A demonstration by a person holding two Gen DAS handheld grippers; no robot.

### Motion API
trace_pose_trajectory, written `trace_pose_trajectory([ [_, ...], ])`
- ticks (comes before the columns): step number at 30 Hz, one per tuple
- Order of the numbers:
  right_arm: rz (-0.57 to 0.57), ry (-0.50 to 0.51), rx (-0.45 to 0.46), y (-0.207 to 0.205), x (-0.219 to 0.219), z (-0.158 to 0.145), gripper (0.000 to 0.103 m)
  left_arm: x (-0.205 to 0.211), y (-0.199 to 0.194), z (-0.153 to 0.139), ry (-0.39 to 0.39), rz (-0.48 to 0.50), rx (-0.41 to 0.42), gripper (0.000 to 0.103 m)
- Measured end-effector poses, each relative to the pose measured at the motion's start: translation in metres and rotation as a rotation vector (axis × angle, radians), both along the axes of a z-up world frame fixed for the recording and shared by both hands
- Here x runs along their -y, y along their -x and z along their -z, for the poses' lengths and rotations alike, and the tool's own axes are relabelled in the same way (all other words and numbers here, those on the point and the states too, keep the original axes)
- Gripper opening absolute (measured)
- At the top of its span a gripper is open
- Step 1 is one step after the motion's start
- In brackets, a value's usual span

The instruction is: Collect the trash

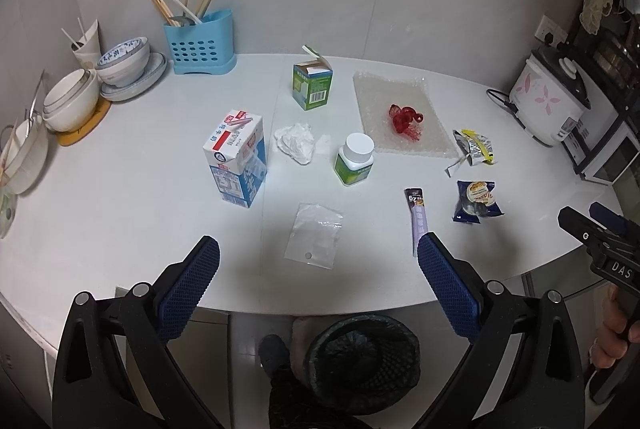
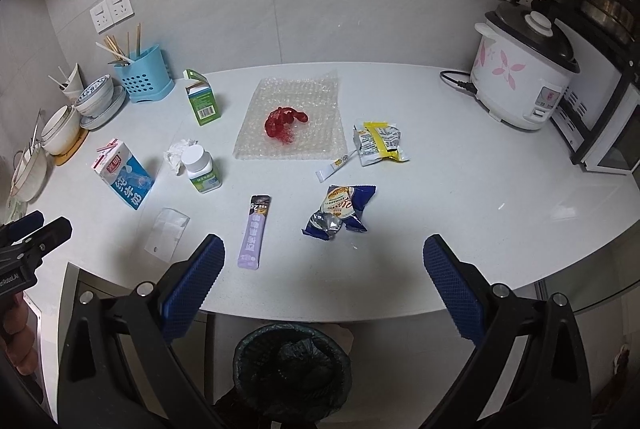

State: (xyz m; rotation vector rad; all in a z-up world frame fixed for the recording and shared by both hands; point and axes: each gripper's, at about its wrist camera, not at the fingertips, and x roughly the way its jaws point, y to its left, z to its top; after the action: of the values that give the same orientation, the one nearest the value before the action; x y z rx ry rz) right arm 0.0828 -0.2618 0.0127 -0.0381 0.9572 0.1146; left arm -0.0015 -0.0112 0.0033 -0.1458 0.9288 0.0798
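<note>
- Right now both tools hover at the near edge of the counter (image 1: 120, 189), holding nothing: the left gripper (image 1: 318, 253) has its blue pads spread wide, and the right gripper (image 2: 323, 249) is just as wide.
- Below the counter edge, between the two, stands the lined trash bin (image 2: 292, 361), the likely drop point.
- Nearest the left gripper lies a clear plastic bag (image 1: 314, 237), flat on the surface; it looks feather-light and slick, so a pinch at a raised corner should serve better than one on the flat middle.
- Just beside it, the purple sachet (image 2: 255, 233) is thin and flat too; I would take it across its narrow width.
- Close to the right gripper, the blue snack wrapper (image 2: 340, 213) is crumpled and stands up a little, an easy soft grab.
- Further back, the milk carton (image 1: 236, 161) and the green box (image 1: 313, 85) stand upright; if empty they are light and may crush, so squeeze the side panels gently.
- Beside the crumpled tissue (image 1: 296, 143), the white-capped bottle (image 1: 354, 159) is stiff and smooth and may slip; grip its body.
</note>
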Motion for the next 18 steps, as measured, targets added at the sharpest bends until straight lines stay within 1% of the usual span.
trace_pose_trajectory([
  [18, 0.005, 0.001, -0.011, -0.0010, -0.0006, 0.0010, 0.096, 0.0007, -0.0013, -0.0015, 0.010, 0.006, 0.002, 0.097],
])
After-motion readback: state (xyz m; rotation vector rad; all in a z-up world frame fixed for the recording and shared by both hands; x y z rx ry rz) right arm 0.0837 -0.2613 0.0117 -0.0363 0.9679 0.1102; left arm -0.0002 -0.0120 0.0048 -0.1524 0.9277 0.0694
